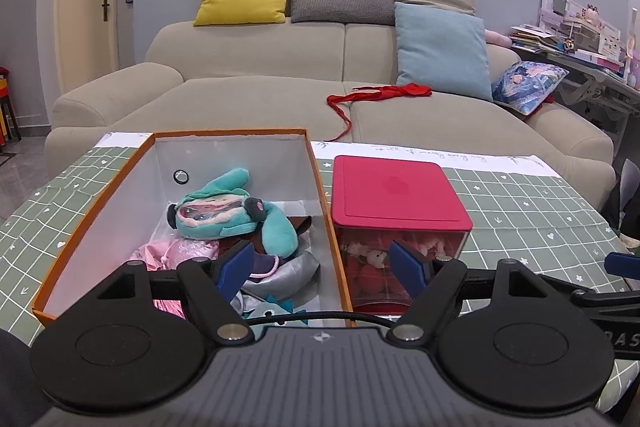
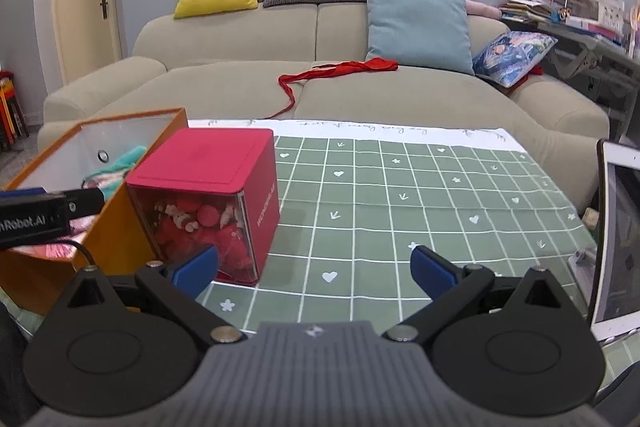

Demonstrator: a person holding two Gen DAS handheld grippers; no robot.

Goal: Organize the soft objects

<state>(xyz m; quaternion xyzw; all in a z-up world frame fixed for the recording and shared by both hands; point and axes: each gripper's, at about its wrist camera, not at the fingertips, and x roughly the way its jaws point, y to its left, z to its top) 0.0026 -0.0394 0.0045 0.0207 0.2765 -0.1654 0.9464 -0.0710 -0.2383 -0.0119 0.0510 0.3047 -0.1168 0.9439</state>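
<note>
An open orange box (image 1: 100,195) with white inner walls stands on the table and holds a teal plush doll (image 1: 224,207), pink cloth (image 1: 176,251) and silvery fabric (image 1: 280,271). Right beside it stands a clear cube with a red lid (image 1: 396,191), filled with red and white soft toys. My left gripper (image 1: 326,273) is open and empty, hovering at the near ends of both boxes. In the right wrist view the orange box (image 2: 120,235) and red cube (image 2: 212,167) sit at left. My right gripper (image 2: 314,269) is open and empty above the tablecloth.
A green checked tablecloth (image 2: 400,203) covers the table. A beige sofa (image 1: 260,95) behind carries cushions and a red garment (image 1: 380,95). A white tablet (image 2: 616,239) stands at the right table edge. A cluttered desk (image 1: 580,47) is at far right.
</note>
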